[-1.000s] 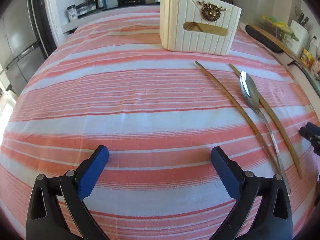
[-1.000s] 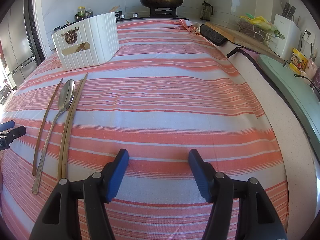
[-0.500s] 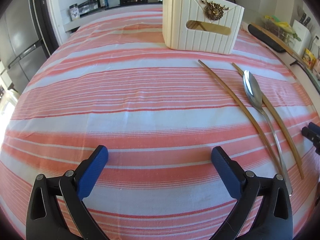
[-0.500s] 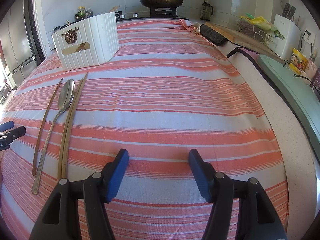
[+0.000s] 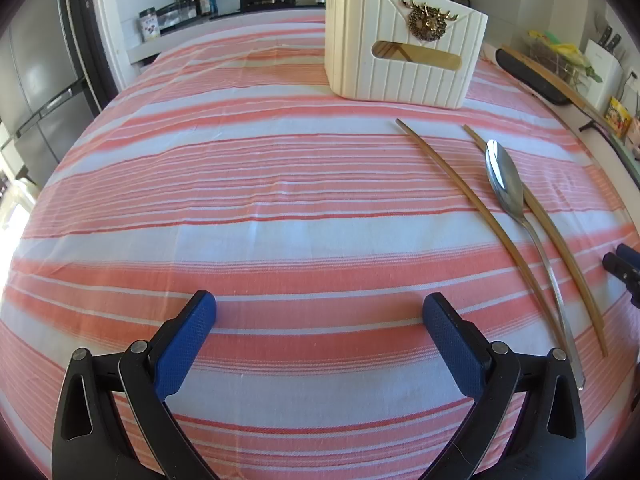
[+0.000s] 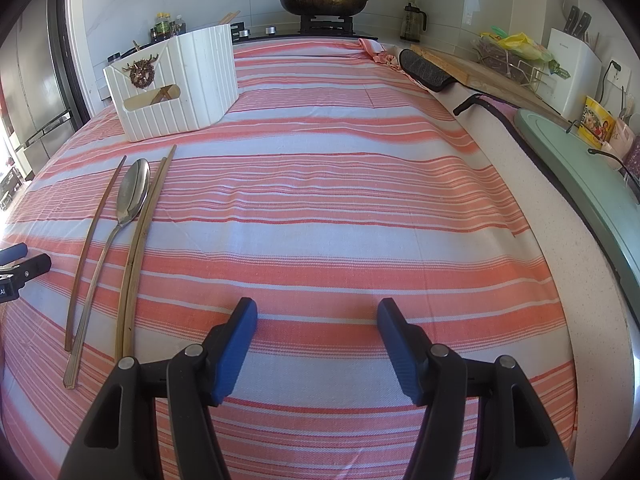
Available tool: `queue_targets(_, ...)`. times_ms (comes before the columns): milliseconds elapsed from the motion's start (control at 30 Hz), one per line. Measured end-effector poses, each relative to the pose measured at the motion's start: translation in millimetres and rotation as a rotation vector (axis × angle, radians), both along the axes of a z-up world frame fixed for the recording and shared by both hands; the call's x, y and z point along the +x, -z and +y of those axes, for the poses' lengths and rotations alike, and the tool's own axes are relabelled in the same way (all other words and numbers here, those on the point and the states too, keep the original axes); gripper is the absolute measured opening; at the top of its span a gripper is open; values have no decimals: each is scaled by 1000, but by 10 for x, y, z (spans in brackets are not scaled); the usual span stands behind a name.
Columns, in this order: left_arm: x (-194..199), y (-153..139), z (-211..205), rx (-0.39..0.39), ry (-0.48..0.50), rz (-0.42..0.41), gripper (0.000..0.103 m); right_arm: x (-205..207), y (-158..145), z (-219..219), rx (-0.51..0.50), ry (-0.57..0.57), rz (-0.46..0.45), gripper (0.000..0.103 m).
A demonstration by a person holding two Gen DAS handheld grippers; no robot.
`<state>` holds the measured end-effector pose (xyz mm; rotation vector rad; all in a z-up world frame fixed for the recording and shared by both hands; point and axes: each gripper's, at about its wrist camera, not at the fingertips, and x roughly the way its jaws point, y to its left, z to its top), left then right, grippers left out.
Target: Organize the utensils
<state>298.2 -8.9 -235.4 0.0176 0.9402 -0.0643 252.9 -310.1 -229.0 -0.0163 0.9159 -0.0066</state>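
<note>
Spoon [image 6: 134,192] is lying between two chopsticks [image 6: 138,248] toward the tablecloth's [image 6: 340,208] left edge, before the holder [image 6: 176,80]. Thin, stiff, slippery steel; probably grip mid-handle. Left gripper [image 5: 320,320] and right gripper [image 6: 316,316] are hovering wide open, empty.

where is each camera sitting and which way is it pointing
Left wrist: sits on the left tool, low over the striped cloth, facing the white box; its own open fingers show, and the right tool's tip at the right edge.
Right wrist: sits on the right tool, facing the stove and pan; its open fingers show, and the left tool's tip at the left edge.
Shared: box, spoon, chopsticks, cloth.
</note>
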Motion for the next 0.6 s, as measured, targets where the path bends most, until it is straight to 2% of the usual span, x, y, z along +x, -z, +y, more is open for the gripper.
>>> queue_targets(133,-7,0,1,-3,0,-1,103,-44,-54,-45,38,-4,-13,64)
queue_targets(200,-15,-2,2,-4,0,-1,103,-99,-119,7,22,-22,-20,64)
queue_targets(400,-26,-6,8,-7,3,0,103,-144,-287,415,104,-190,7,64)
queue_targets(500,-26,-7,10,-7,3,0,103,-19,-301,583,127,-233,15,63)
queue_targets(567,-25,-7,10,-7,3,0,103,128,-268,648,129,-238,42,59)
queue_targets(600,-28,-8,11,-8,3,0,103,207,-238,672,135,-246,61,52)
